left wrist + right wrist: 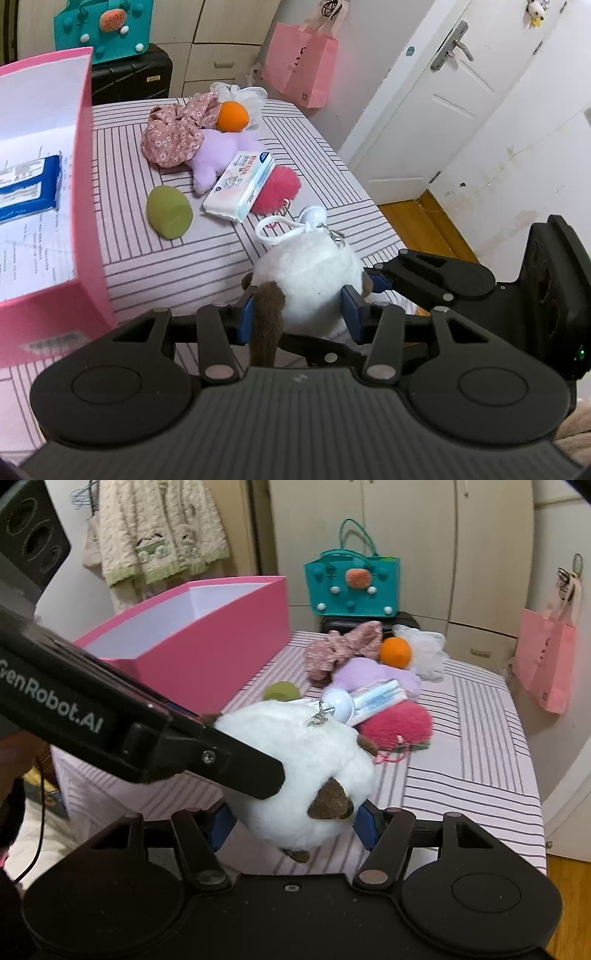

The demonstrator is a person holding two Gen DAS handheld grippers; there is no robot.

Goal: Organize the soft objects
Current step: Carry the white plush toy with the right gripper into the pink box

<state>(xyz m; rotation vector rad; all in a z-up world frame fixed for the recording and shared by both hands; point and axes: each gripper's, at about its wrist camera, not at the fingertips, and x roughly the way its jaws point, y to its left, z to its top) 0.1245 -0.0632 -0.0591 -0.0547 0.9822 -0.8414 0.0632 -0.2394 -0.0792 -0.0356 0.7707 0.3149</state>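
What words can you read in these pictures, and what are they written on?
"enRobot.AI": white letters on the left gripper's black arm; the first letter is cut off.
Tissue pack: colourful print, too blurred to read.
Blue packet and printed paper in the pink box: text too small to read.
Pink paper bag: dark logo, unreadable.

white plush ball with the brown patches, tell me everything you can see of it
The round white fluffy plush ball with brown patches looks soft, with small brown ear-like tabs and a brown tail-like strip hanging down. A metal clasp on top links a white plastic loop and a suction cup. Both tongs, left and right, are shut on it, above the striped pink cloth.
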